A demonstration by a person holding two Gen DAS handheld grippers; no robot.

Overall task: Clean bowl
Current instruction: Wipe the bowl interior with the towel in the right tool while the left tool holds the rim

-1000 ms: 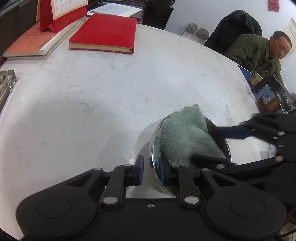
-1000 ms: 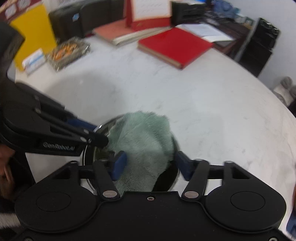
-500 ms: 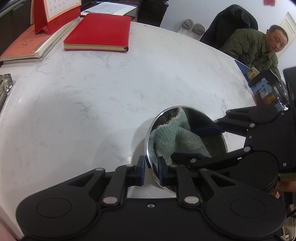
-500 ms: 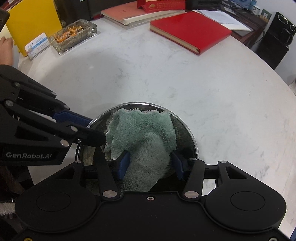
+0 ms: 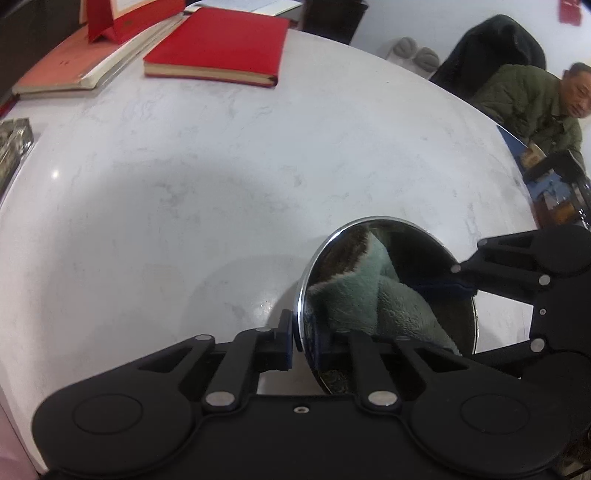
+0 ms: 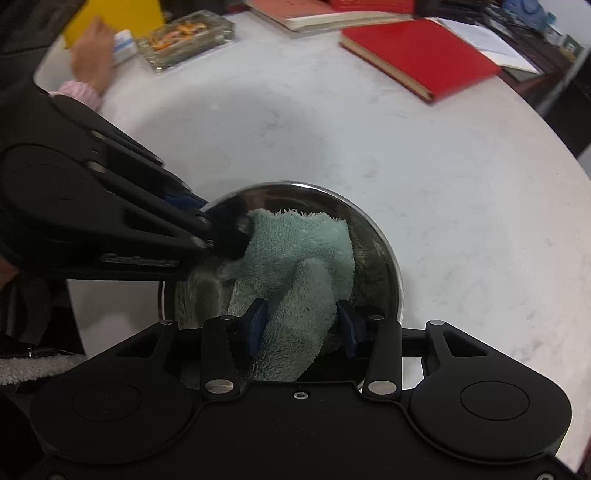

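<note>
White marble table (image 5: pixel 184 206) — left claw (image 5: pixel 303 339) pinches bowl (image 5: pixel 354 225) rim; right claw (image 6: pixel 300 326) (closing) squeezes cloth (image 6: pixel 295 251); logo blurred, perhaps GenRobot.

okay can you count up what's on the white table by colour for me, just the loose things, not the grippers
Red: 2, the red notebook and the red desk calendar
Green: 1, the green cloth in the bowl
Silver: 1, the steel bowl
Clear glass: 1, the ashtray
Salmon: 1, the salmon-covered book
Total: 6
</note>
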